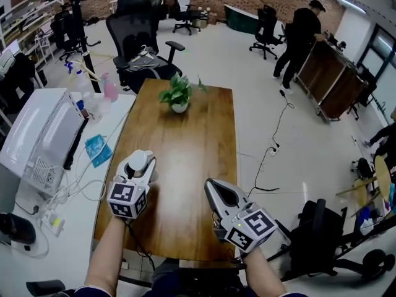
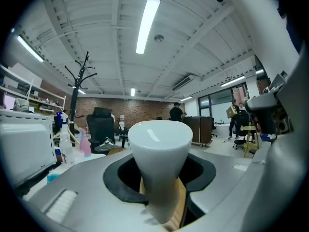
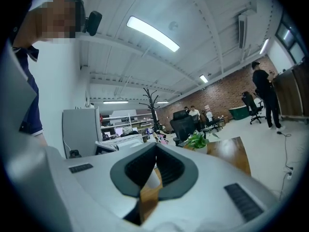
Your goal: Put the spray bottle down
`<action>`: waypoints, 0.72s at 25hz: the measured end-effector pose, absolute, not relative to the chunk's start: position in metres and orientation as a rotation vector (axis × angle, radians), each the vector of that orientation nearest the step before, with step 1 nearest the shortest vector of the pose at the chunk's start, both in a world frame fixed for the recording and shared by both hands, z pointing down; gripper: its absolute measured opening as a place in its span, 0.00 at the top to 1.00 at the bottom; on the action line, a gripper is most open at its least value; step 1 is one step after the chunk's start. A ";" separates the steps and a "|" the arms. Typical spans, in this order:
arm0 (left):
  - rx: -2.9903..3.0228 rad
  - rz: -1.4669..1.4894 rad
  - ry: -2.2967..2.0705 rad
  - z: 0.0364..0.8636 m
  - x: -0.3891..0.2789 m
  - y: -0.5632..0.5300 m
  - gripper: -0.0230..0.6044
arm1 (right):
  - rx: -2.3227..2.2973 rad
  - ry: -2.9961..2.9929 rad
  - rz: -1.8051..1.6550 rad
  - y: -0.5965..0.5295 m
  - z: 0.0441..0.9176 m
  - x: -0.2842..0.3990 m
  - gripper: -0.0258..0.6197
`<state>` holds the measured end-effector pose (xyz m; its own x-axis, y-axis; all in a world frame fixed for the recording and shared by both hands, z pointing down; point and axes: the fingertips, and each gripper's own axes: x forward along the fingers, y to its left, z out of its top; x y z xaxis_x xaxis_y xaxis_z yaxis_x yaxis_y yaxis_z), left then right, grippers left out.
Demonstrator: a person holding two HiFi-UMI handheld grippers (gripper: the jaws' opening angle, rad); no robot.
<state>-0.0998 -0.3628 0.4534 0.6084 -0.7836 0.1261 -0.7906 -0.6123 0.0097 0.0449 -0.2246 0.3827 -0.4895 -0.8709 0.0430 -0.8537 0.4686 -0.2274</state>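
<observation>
White bottle (image 2: 159,146) stood upright, clamped in the left tongs (image 1: 142,158) over the wooden counter's (image 1: 192,147) near edge. The right tongs (image 1: 212,185) were closed and empty. Setting-down seemed unfinished: lower it, then loosen the grip.

A long wooden table (image 1: 185,190) carries a small potted plant (image 1: 179,95) near its far end. Left of the wooden table, a white bench (image 1: 77,224) holds a white machine (image 1: 37,135), bottles (image 1: 110,89) and a blue packet (image 1: 98,148).
</observation>
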 end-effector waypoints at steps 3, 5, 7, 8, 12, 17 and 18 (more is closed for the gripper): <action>2.717 0.181 -1.338 0.476 -0.093 -0.378 0.66 | -1.569 2.609 -0.356 -0.227 0.389 0.049 0.95; 2.695 0.191 -1.341 0.488 -0.090 -0.385 0.66 | -1.582 2.596 -0.369 -0.231 0.393 0.052 0.95; 2.691 0.204 -1.343 0.499 -0.085 -0.391 0.66 | -1.598 2.583 -0.381 -0.235 0.397 0.054 0.95; 2.691 0.212 -1.342 0.505 -0.082 -0.394 0.66 | -1.606 2.580 -0.386 -0.237 0.399 0.055 0.95; 2.686 0.247 -1.347 0.526 -0.075 -0.402 0.66 | -1.626 2.580 -0.397 -0.245 0.404 0.053 0.95; 2.682 0.299 -1.364 0.547 -0.072 -0.404 0.66 | -1.641 2.578 -0.411 -0.247 0.408 0.053 0.95; 2.678 0.302 -1.363 0.549 -0.072 -0.403 0.66 | -1.644 2.577 -0.415 -0.247 0.408 0.054 0.95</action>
<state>-0.0721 -0.4032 0.5493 0.5742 -0.7853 0.2313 -0.8095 -0.5869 0.0171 0.0540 -0.2471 0.4083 -0.4308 -0.8973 0.0960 -0.8821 0.3963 -0.2549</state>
